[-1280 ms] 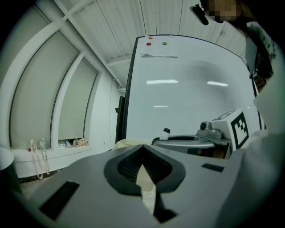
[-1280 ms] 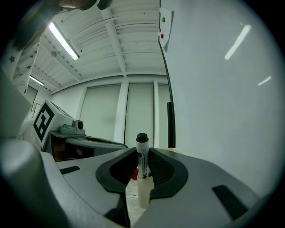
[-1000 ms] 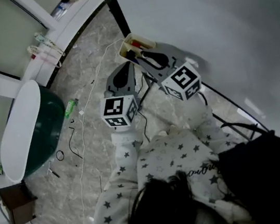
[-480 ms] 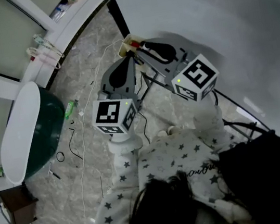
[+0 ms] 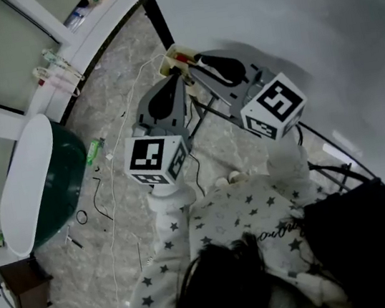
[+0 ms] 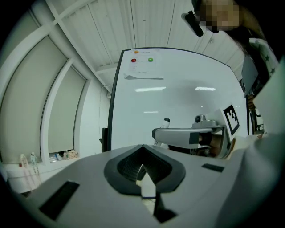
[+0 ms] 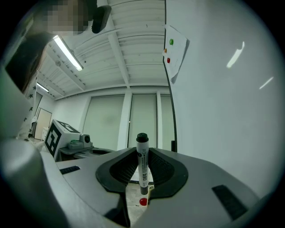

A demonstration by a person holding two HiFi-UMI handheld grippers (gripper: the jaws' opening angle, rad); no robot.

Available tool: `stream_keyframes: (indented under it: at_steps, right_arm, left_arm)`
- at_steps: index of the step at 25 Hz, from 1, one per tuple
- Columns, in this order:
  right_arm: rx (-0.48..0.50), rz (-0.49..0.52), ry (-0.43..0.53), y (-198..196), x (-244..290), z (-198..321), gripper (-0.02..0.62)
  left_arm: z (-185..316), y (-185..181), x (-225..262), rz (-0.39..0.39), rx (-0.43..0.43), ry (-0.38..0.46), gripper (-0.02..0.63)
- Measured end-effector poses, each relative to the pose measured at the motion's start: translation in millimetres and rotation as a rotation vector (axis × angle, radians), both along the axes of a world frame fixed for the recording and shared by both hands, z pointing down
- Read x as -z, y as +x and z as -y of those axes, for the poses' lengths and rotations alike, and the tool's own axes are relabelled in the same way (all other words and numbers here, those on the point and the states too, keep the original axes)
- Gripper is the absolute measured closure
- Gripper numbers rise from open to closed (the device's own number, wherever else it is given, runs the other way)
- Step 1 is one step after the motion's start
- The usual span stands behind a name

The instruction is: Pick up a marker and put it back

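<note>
Right gripper view: a black-capped marker [image 7: 142, 147] stands upright in the right gripper [image 7: 142, 156], whose jaws are closed on the lower barrel, cap clear above the pads. Directly beneath lies the pale marker tray [image 7: 133, 196], where the red cap [image 7: 143, 201] of another pen shows. The marker looks light and rigid, but its smooth plastic barrel could slip or swivel in a loose grip. A hold at mid-barrel, as here, seems the safest place, keeping the cap free.

The left gripper [image 6: 143, 153] hangs beside it with its jaws drawn together at the tips and nothing between them.

From the head view, both grippers converge on the tray [image 5: 171, 53] at the lower corner of the whiteboard [image 5: 286, 11]. Getting the marker back will likely mean steering around the red pen already in the tray and the left gripper just alongside. Loose cables [image 5: 112, 170] trail across the floor below, well apart from the work.
</note>
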State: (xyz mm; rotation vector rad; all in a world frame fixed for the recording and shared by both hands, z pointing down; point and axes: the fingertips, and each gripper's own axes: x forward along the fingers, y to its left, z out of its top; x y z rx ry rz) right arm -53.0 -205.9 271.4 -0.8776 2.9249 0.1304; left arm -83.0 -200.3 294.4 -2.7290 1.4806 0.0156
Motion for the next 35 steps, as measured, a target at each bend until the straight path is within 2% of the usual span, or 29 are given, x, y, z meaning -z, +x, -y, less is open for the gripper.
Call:
stream_keyframes:
  at_steps: [17, 21, 35]
  right_arm:
    - [0.023, 0.001, -0.011, -1, -7, 6, 0.512]
    - [0.027, 0.003, -0.015, 4, -12, 20, 0.512]
    - [0.022, -0.006, -0.029, 5, -17, 23, 0.512]
  left_arm:
    - [7, 5, -5, 0.008, -0.008, -0.011, 0.605]
    - [21, 9, -9, 0.0, 0.007, 0.0, 0.604]
    - [21, 4, -8, 0.001, 0.03, 0.004, 0.606]
